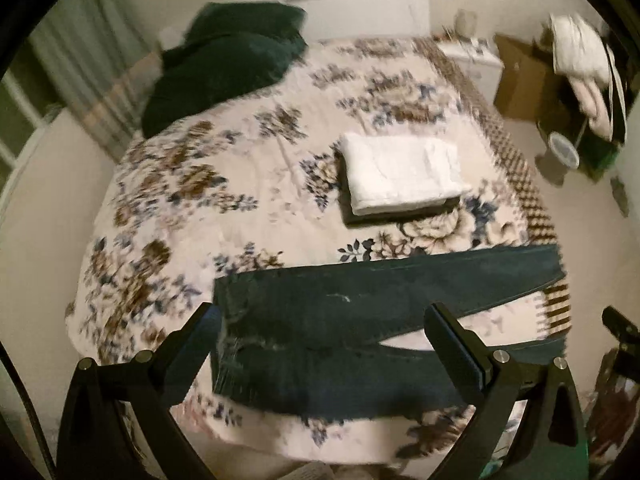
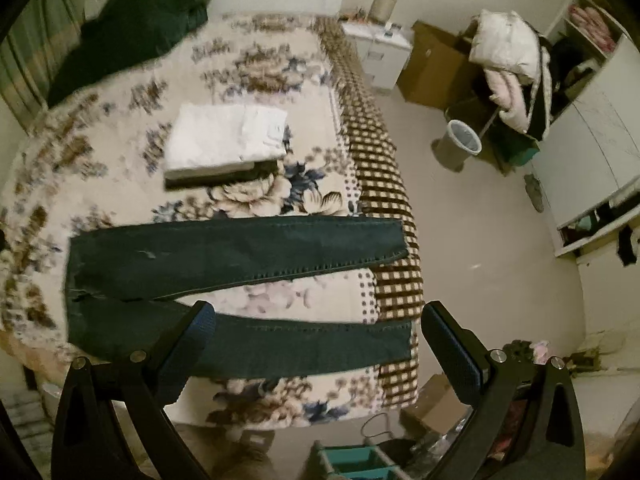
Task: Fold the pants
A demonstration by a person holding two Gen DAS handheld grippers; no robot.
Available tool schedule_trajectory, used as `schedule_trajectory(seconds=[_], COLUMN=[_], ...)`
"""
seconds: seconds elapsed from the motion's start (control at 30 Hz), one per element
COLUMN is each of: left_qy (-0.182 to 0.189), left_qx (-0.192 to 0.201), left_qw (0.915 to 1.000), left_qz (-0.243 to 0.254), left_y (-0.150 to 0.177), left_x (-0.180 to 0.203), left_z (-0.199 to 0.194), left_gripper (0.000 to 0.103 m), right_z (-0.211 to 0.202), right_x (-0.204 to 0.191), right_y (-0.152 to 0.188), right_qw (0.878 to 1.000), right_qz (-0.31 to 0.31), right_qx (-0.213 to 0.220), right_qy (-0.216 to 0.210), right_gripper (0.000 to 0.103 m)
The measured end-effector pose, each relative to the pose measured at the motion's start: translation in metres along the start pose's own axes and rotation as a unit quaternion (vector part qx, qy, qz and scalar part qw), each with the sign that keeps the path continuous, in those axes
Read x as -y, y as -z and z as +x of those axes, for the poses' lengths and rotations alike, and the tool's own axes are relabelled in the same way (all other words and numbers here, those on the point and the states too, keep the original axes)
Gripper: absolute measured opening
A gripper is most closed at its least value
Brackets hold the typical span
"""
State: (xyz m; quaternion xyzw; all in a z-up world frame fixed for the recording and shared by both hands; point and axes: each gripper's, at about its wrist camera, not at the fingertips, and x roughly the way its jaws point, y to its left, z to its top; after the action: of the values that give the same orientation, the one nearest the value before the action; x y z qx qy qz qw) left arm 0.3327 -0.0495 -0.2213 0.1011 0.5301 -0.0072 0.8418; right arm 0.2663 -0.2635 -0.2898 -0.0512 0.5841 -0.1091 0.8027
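Note:
Dark blue jeans (image 1: 360,312) lie flat across the near part of a floral bedspread (image 1: 248,168), waistband to the left, both legs spread apart and running to the right. They also show in the right wrist view (image 2: 224,256). My left gripper (image 1: 324,320) is open and empty, held above the waist and thigh part. My right gripper (image 2: 318,320) is open and empty, held above the near leg (image 2: 304,344) close to its cuff. Neither gripper touches the jeans.
A folded white garment (image 1: 400,172) lies on a folded dark one mid-bed, also in the right wrist view (image 2: 224,140). A dark green blanket (image 1: 224,64) is heaped at the bed's head. A bin (image 2: 460,144), boxes and a loaded chair (image 2: 508,68) stand right.

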Motion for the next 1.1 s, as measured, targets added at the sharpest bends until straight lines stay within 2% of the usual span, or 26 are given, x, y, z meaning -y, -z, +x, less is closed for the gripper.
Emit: schedule_trajectory(seconds=[0.13,0.23,0.33,0.37,0.43,0.47,0.53,0.63,0.7,0.73,0.77,0.83,0.87,0.9,0.93,0.97,1.0,1.1], left_qy=[-0.025,-0.036,-0.039,-0.040,-0.034,-0.027,-0.011,0.034,0.062,0.075,0.087,0.113,0.112,0.106,0.104,0.100,0.098,0.095], left_qx=[-0.032,-0.075,-0.110,-0.120,-0.141,-0.155,-0.183,-0.217,-0.207,-0.196,-0.193,-0.184,-0.181,-0.175,-0.172,-0.171,-0.166,-0.141], left_qw=[0.9976,0.9925,0.9862,0.9833,0.9775,0.9738,0.9655,0.9567,0.9567,0.9562,0.9550,0.9531,0.9533,0.9537,0.9548,0.9561,0.9577,0.9671], left_qz=[0.055,0.089,0.117,0.131,0.153,0.164,0.185,0.191,0.195,0.204,0.208,0.213,0.215,0.220,0.219,0.216,0.213,0.189], left_y=[-0.014,-0.015,-0.009,-0.007,-0.003,-0.001,0.003,0.007,0.008,0.008,0.009,0.010,0.010,0.010,0.009,0.007,0.005,0.004], left_x=[0.027,0.050,0.067,0.072,0.080,0.082,0.085,0.086,0.087,0.088,0.089,0.092,0.094,0.096,0.097,0.096,0.096,0.088], left_z=[0.095,0.180,0.253,0.276,0.313,0.331,0.364,0.400,0.402,0.399,0.396,0.381,0.375,0.367,0.361,0.353,0.347,0.311], left_gripper=[0.103,0.103,0.103,0.103,0.103,0.103,0.103,0.103,0.101,0.093,0.085,0.052,0.038,0.032,0.023,0.019,0.014,0.009], right_z=[0.123,0.213,0.312,0.334,0.380,0.403,0.437,0.467,0.477,0.479,0.481,0.476,0.473,0.469,0.465,0.460,0.455,0.437], right_x=[-0.039,-0.073,-0.101,-0.106,-0.117,-0.121,-0.126,-0.126,-0.124,-0.123,-0.120,-0.112,-0.108,-0.104,-0.098,-0.091,-0.085,-0.063], right_y=[-0.043,-0.063,-0.078,-0.077,-0.075,-0.072,-0.067,-0.070,-0.072,-0.073,-0.073,-0.072,-0.071,-0.071,-0.071,-0.069,-0.067,-0.058], right_qw=[0.995,0.986,0.972,0.966,0.951,0.940,0.920,0.904,0.895,0.893,0.893,0.897,0.902,0.908,0.914,0.921,0.926,0.938], right_qz=[-0.084,-0.147,-0.207,-0.227,-0.273,-0.302,-0.347,-0.373,-0.387,-0.390,-0.387,-0.374,-0.360,-0.344,-0.324,-0.305,-0.293,-0.262], right_qx=[-0.036,-0.071,-0.109,-0.118,-0.142,-0.157,-0.180,-0.207,-0.213,-0.213,-0.213,-0.204,-0.201,-0.197,-0.192,-0.184,-0.175,-0.147], right_qy=[0.032,0.032,0.031,0.030,0.026,0.027,0.019,-0.031,-0.059,-0.072,-0.087,-0.119,-0.130,-0.138,-0.148,-0.156,-0.162,-0.174], right_gripper=[0.103,0.103,0.103,0.103,0.103,0.103,0.102,0.102,0.101,0.100,0.096,0.077,0.057,0.035,0.024,0.016,0.013,0.010])
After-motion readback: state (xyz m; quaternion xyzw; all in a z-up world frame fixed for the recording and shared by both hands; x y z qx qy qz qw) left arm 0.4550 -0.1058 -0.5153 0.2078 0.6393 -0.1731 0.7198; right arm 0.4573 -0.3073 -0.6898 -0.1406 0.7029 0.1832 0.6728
